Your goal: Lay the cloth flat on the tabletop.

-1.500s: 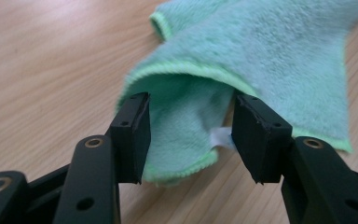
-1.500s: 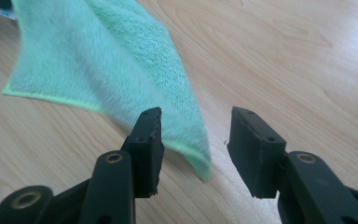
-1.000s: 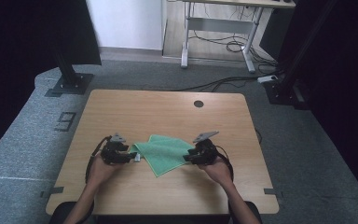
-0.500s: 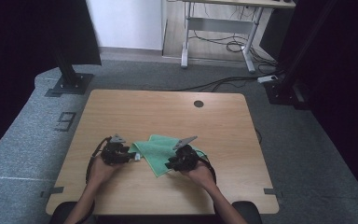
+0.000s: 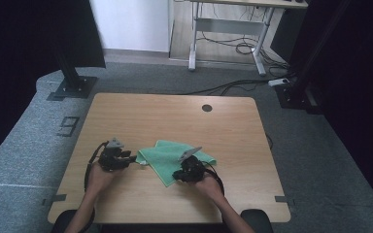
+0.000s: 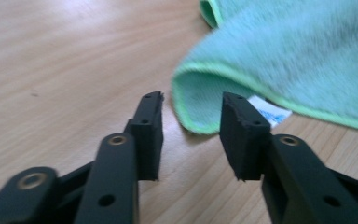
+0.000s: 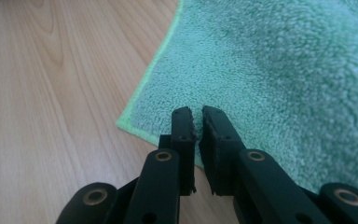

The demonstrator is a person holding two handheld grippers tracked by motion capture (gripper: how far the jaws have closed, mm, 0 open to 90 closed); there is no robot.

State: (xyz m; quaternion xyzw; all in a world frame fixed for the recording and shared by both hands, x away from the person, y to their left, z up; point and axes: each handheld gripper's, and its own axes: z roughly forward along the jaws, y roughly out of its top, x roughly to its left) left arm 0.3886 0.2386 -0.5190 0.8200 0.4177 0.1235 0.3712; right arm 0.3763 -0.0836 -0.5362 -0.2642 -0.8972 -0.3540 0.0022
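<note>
At lower left of the high view, the left gripper (image 5: 135, 159) has its jaws spread either side of the green cloth's (image 5: 172, 156) rolled corner, not pinching; it could close on air or nudge the fold aside. Lower centre, the right gripper (image 5: 179, 174), jaws nearly pressed together after closing, may grip too little cloth. It has moved left since earlier.

Green cloth (image 5: 172, 156) between two grippers
</note>
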